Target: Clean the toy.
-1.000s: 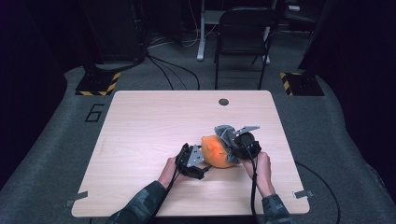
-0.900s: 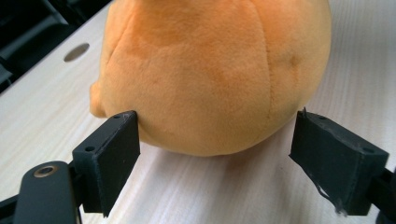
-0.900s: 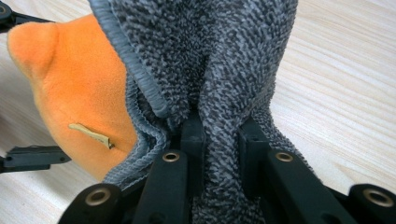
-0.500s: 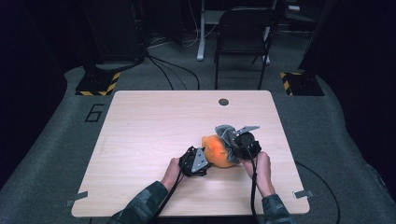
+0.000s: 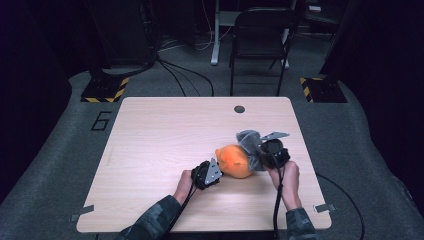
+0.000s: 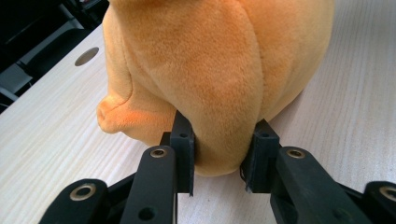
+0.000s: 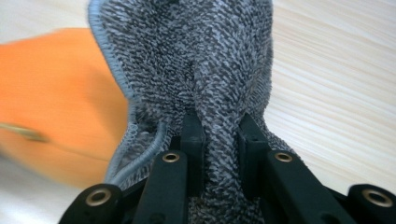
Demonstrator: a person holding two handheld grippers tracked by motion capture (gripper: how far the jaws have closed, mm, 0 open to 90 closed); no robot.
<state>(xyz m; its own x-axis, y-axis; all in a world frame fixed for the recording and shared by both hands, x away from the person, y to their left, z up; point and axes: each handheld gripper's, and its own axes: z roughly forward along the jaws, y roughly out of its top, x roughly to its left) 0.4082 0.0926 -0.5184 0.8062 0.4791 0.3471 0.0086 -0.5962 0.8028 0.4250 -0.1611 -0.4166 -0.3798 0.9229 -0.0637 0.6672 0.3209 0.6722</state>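
Left hand-held gripper [image 6: 218, 161]: jaws just closing, pinching orange plush toy [image 6: 210, 74] on tabletop [image 6: 56, 140]. Right hand-held gripper [image 7: 219, 140]: clamped on grey cloth [image 7: 196, 60] beside toy, blurred, partly cloth-covered.

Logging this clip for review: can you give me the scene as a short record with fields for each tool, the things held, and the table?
surface: light wooden table, round hole near its far edge
main thing: orange plush toy, lying on the table
left tool: jaws have just been closing, now pinching a fold of the plush toy
right tool: shut on the grey cloth, bunched between its jaws
cloth position: against the plush toy's right side
background: chair beyond the table
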